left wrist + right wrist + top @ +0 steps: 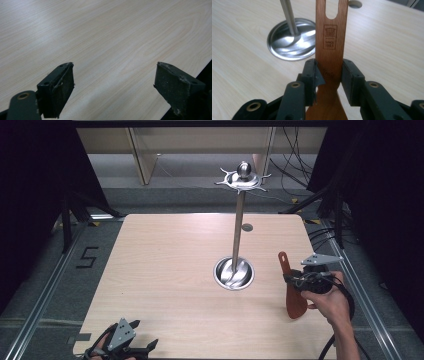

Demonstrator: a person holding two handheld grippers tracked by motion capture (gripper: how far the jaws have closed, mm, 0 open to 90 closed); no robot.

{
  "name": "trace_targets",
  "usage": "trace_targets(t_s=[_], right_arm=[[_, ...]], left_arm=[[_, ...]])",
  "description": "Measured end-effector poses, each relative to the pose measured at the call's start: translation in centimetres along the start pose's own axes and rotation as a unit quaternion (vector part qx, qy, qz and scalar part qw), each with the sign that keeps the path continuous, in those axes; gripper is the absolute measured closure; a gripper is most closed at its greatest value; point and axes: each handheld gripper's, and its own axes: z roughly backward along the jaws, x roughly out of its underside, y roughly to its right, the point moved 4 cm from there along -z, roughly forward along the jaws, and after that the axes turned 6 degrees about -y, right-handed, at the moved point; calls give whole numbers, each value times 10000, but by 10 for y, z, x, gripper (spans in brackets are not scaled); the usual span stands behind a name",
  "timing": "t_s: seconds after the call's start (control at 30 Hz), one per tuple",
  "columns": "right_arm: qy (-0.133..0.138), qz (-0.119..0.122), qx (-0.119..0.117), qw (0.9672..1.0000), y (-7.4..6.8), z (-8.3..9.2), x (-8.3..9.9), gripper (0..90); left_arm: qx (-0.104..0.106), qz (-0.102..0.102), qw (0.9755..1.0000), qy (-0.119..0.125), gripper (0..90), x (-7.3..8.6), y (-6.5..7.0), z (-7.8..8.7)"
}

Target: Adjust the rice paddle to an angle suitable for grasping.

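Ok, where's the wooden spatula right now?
The spatula is clamped in the right claw at the table's right side in the high view, just right of the metal stand's base.

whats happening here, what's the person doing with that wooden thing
A person at a light wooden table holds a two-jaw gripper in each hand. The right gripper is shut on the handle of a wooden spatula, held just right of a tall metal stand whose round base rests on the table and whose top carries a ring of hooks. The spatula's slotted end points towards the stand. The left gripper sits open and empty at the table's near edge.
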Motion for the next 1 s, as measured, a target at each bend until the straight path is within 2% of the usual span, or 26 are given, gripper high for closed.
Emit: trace_targets(t_s=[0.03,0.13,0.17,0.2,0.23,0.27,0.33,0.4,0.5,0.53,0.63,0.73,0.8,0.87,0.9,0.93,0.97,1.0], right_arm=[[6,123,-29,9999,2,2,-2,671],[178,-98,-9,9998,3,8,-5,671],[208,-135,20,9997,3,10,-6,671],[322,-65,26,9995,5,12,-8,671],[412,-112,-32,9991,4,14,-9,671],[437,-168,-17,9989,5,16,-10,671],[571,-166,-8,9982,6,20,-13,671],[731,5,31,9973,8,23,-16,671],[907,34,80,9958,8,29,-21,671],[933,-116,-10,9956,5,31,-23,671],[1090,-163,-73,9939,2,35,-28,671],[1324,-121,-30,9911,1,37,-34,671],[1319,-52,-72,9912,0,40,-37,671],[1390,-153,-114,9901,-4,42,-41,671],[1381,-95,-148,9903,-5,43,-42,671],[1459,-30,-114,9892,-5,44,-44,671],[1445,-81,-192,9893,-7,45,-45,671],[1568,-70,-182,9874,-9,45,-48,671]], left_arm=[[-3,3,10000,-3,154,0,0,0],[-4,9,10000,2,154,0,1,0],[-11,-108,9999,-21,154,0,-1,1],[-6,-122,9999,7,154,-1,-1,1],[-6,-114,9999,3,154,-1,-1,1],[-2,6,10000,-2,154,0,0,1],[11,-7,10000,-16,154,0,0,1],[-3,-13,10000,-4,154,0,0,1],[40,36,10000,32,154,0,1,0],[-7,-28,10000,-6,154,0,0,1],[4,-37,10000,5,154,-1,0,1],[0,-40,10000,-26,154,0,0,1],[14,-67,10000,4,154,0,0,1],[5,-45,10000,-52,154,0,0,1],[85,58,9999,58,154,-1,2,0],[20,-34,10000,-14,154,0,0,1],[9,-31,10000,-15,154,0,0,1],[6,-70,10000,-13,154,0,0,1]])
